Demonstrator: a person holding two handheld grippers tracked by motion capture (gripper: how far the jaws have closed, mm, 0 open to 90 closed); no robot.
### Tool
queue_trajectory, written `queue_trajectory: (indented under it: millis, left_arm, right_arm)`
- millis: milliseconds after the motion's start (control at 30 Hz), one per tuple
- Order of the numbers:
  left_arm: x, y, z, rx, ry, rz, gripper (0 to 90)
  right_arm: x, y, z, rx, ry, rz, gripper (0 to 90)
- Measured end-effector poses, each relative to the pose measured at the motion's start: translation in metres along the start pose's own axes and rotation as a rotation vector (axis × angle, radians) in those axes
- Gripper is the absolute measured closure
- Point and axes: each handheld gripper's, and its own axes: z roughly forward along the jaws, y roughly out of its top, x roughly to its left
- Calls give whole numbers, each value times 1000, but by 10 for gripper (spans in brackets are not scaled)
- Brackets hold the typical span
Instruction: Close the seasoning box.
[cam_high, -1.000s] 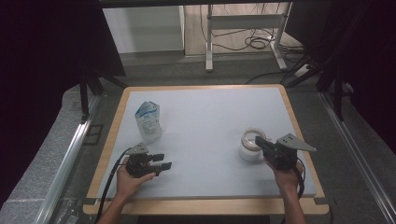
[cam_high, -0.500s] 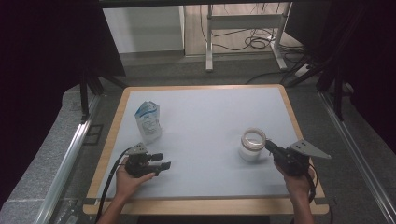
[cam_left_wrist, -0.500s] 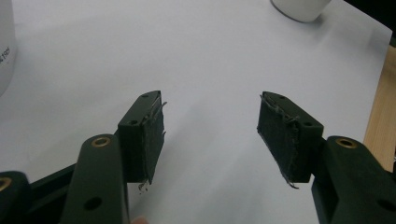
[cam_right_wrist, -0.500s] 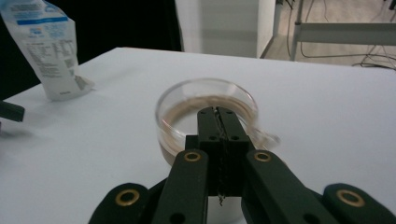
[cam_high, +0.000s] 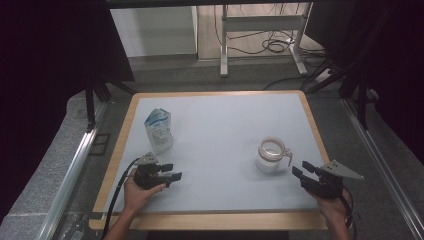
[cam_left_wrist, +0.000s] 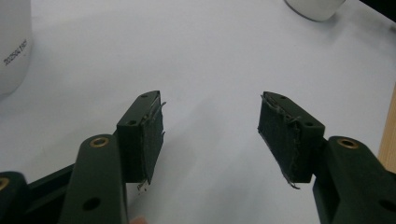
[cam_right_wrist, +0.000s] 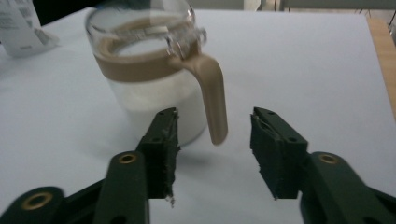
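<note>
Jaws of the right gripper (cam_right_wrist: 212, 154) have just been opening, empty, at lower frame centre. Jug (cam_right_wrist: 154, 79) stands beyond, handle (cam_right_wrist: 212, 100) just ahead. Off-centre closure could tip it. Left gripper (cam_left_wrist: 210, 135): parted, empty.

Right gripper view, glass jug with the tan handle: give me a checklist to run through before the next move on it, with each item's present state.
1. Right hand-held gripper jaws apart: ok; they have just been opening, nothing between them.
2. Lined up with the handle: ok; the handle hangs just beyond the gap between the jaws.
3. Pads clear of the jug: ok; no contact yet.
4. Jug upright on the table: ok.
5. Jug contents: cannot tell; the lower part looks white, but what it is stays unclear.
6. Left hand-held gripper out of the way: ok; open, near the carton, far from the jug.
</note>
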Motion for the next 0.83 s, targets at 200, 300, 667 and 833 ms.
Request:
queue_trajectory:
  millis: [200, 300, 667, 833]
  left_arm:
    - [1, 0, -1, -2, 6, -4, 399]
    - [1, 0, -1, 0, 8, -5, 398]
    - [1, -1, 0, 1, 10, -5, 390]
    - [1, -1, 1, 0, 11, -5, 390]
  right_arm:
    - [-6, -9, 8, 43, 2, 5, 430]
    - [-5, -9, 8, 46, 6, 1, 419]
    - [-5, -11, 10, 58, 4, -5, 409]
    - [-5, -12, 11, 61, 5, -14, 390]
